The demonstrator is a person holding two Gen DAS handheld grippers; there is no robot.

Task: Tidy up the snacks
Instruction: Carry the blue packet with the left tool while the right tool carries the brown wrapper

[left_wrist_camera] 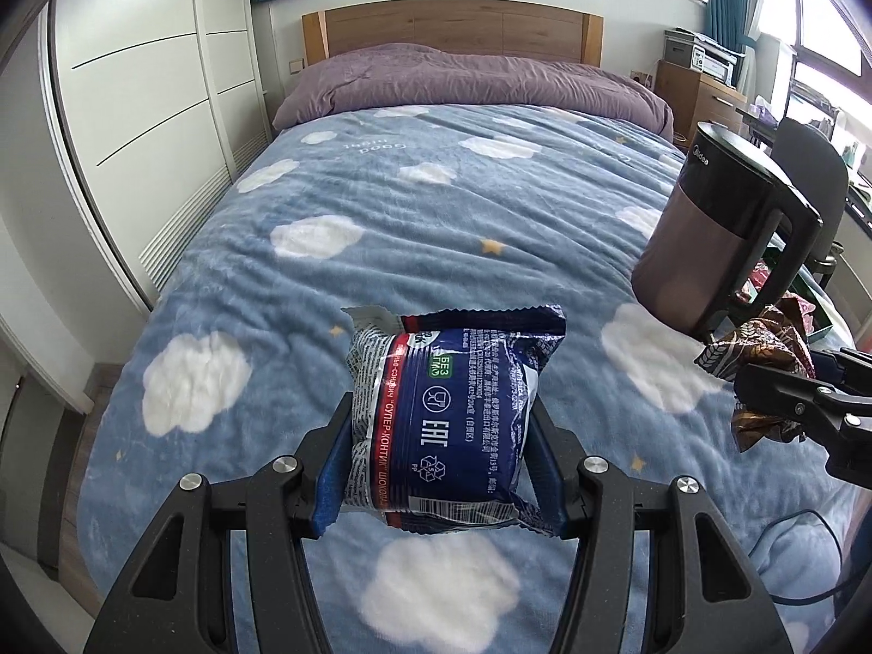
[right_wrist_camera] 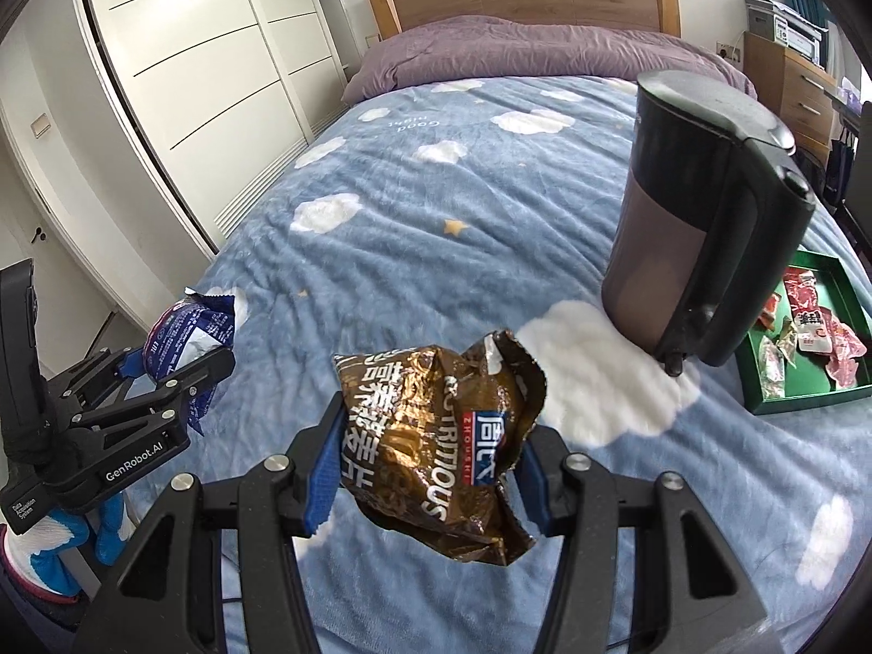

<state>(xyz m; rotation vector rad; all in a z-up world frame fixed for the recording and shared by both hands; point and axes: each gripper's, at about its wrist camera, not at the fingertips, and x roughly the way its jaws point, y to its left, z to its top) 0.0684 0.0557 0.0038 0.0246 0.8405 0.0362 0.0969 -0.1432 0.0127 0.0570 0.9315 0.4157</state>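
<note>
Room: open bed (left_wrist_camera: 436, 207) is seen ahead — kettle (right_wrist_camera: 703, 229) and green tray (right_wrist_camera: 850, 294) at right.
Left hand-held gripper (left_wrist_camera: 438, 458): clamped on blue snack pack (left_wrist_camera: 447, 425).
Right hand-held gripper (right_wrist_camera: 430, 463): clamped wide on brown snack bag (right_wrist_camera: 436, 447) — held above bed.

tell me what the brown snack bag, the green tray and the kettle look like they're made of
Brown snack bag: likely metallised plastic film, glossy; it crinkles and throws sharp glints.
Green tray: probably painted or paper-covered board, matte; flat thin walls, no shine. Could be plastic.
Kettle: brownish body looks like brushed metal with a soft sheen; black lid and handle look like moulded plastic.
</note>
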